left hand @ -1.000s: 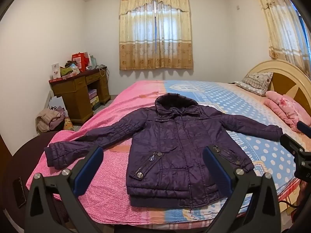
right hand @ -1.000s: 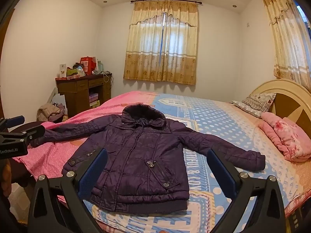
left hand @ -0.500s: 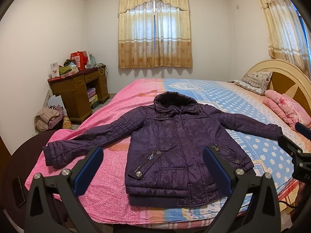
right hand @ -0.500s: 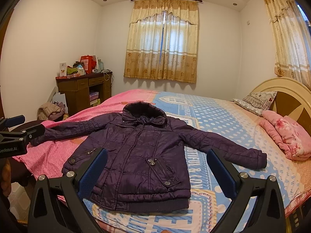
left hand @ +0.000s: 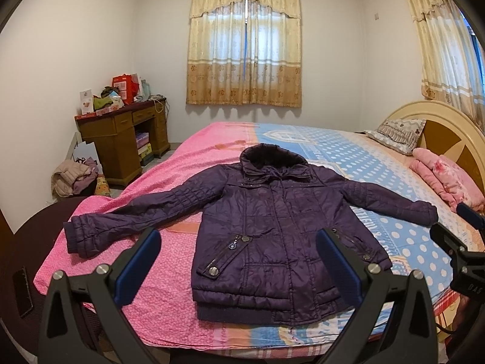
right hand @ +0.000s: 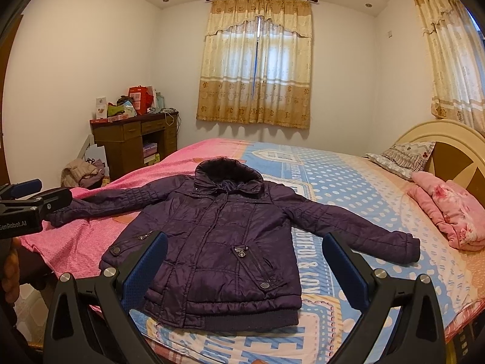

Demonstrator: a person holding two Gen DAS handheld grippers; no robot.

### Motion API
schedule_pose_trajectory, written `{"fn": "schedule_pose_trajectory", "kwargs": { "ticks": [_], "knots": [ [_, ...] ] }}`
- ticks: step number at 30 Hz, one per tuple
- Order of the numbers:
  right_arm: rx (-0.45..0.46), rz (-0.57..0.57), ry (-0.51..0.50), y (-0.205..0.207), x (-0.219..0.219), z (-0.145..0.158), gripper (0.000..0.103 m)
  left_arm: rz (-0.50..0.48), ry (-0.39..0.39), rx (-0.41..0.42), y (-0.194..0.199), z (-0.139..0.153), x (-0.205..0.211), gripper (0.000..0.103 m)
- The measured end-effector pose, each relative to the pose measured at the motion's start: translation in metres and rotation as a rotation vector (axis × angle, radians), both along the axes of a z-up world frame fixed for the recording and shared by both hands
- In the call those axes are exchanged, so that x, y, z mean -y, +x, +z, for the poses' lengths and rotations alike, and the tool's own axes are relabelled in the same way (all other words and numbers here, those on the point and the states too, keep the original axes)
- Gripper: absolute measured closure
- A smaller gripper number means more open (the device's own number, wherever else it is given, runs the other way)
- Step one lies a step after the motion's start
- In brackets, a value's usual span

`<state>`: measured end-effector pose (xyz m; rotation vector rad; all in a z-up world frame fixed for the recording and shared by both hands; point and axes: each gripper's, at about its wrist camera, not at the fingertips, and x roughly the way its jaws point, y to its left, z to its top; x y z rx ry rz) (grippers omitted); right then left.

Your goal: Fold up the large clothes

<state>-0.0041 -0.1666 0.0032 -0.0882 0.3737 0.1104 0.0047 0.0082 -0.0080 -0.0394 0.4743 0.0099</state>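
1. The left gripper (left hand: 238, 262) is wide open. Its two blue pads have a big gap between them and hold nothing. It hangs in the air in front of the bed, not touching anything.
2. The right gripper (right hand: 244, 265) is wide open too, and it holds nothing. It also hangs in front of the bed.
3. The purple jacket (left hand: 272, 227) lies flat on the bed (left hand: 136, 288), front side up. The hood is at the far end and the bottom hem is closest to the grippers.
4. Both sleeves are spread out to the sides. The left sleeve (left hand: 127, 221) lies on the pink part of the sheet. The right sleeve (right hand: 357, 230) lies on the blue dotted part.
5. No fold has been made yet, so I think the job is just starting.
6. A folded pink blanket (right hand: 448, 209) and a pillow (right hand: 406, 154) sit by the headboard, well apart from the jacket.
7. What could go wrong:
   - The jacket is puffy and looks slippery. A small pinch could slide off.
   - A gripper might grab only the top layer, so the back stays behind and bunches up.
   - The hem is near the bed's edge. A pull that way could drag the jacket off.
   - Puffy sleeves may spring back open after folding.
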Motion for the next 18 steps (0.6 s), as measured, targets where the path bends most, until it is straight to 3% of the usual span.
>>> {"fn": "schedule_pose_trajectory", "kwargs": {
  "ticks": [18],
  "knots": [
    [0.000,0.012,0.009,0.0003,-0.0023,0.0013,0.001,0.001,0.016,0.006,0.0007,0.0012,-0.0002,0.000]
  ]
}}
